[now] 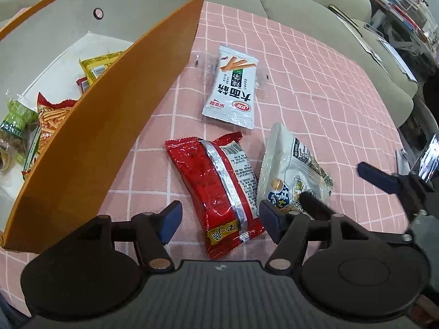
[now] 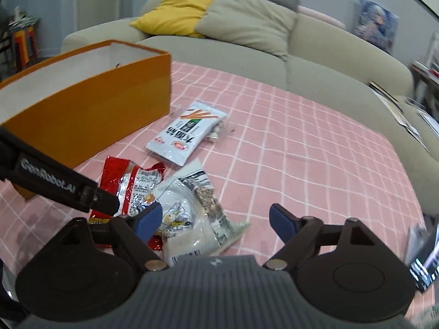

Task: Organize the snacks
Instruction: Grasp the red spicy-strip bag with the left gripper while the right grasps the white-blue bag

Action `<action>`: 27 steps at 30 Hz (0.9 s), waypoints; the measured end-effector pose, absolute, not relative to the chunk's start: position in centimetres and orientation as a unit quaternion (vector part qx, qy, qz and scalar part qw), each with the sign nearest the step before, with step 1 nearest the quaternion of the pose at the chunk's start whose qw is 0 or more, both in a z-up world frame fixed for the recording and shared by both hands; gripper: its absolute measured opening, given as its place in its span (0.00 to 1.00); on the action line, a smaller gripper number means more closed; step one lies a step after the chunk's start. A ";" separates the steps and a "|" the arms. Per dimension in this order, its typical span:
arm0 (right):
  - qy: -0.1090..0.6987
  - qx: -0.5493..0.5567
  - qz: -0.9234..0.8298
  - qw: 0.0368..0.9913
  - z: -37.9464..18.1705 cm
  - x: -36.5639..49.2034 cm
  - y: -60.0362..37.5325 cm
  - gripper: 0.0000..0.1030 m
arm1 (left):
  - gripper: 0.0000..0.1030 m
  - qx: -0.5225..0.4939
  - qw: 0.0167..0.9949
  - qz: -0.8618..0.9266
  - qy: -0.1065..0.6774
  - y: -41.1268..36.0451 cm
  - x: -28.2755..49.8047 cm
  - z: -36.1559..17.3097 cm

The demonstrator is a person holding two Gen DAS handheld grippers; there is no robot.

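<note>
An orange box (image 1: 96, 123) (image 2: 90, 104) stands at the left on the pink checked cloth (image 1: 315, 82). Inside it lie a yellow packet (image 1: 98, 65), an orange stick-snack bag (image 1: 49, 118) and a green packet (image 1: 16, 120). Three packets lie loose: a white stick-snack packet (image 1: 233, 87) (image 2: 189, 134), a red packet (image 1: 219, 189) (image 2: 123, 181) and a white cartoon-printed packet (image 1: 293, 170) (image 2: 192, 208). My left gripper (image 1: 221, 219) is open astride the red packet's near end. My right gripper (image 2: 214, 219) (image 1: 340, 187) is open, with the white cartoon packet lying between its fingers, closer to the left one.
A clear wrapper with small round sweets (image 2: 216, 133) lies beside the white stick-snack packet. A beige sofa (image 2: 329, 63) with yellow (image 2: 178, 11) and grey cushions runs behind the cloth. Books and papers (image 1: 384, 46) lie at the far right, and a lit screen (image 2: 422, 271) sits at the right edge.
</note>
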State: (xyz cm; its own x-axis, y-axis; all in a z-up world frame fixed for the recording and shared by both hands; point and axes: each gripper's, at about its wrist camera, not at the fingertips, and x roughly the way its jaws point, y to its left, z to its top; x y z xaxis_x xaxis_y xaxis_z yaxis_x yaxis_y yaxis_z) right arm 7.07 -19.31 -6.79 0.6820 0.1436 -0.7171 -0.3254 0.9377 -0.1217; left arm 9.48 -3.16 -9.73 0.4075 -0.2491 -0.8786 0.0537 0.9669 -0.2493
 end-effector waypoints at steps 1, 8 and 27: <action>0.379 -0.126 0.135 0.907 -7.2 7.4 -19.2 0.80 | 0.76 -0.094 0.833 -0.090 0.538 -3.1 9.5 -9.7; 0.393 -0.113 0.159 0.898 -8.6 9.2 -19.0 0.80 | 0.80 -0.108 0.826 -0.084 0.547 -3.2 9.9 -10.2; 0.441 -0.056 0.156 0.882 -9.4 10.1 -20.5 0.62 | 0.84 -0.119 0.815 -0.074 0.563 -4.3 11.0 -10.9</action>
State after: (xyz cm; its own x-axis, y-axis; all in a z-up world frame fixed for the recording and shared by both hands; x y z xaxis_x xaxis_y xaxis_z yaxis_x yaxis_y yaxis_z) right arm 10.11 -20.48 -9.45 0.5618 0.2259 -0.7958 -0.3240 0.9452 0.0396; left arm 11.04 -4.27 -10.89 0.3559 -0.2543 -0.8993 -0.0142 0.9607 -0.2772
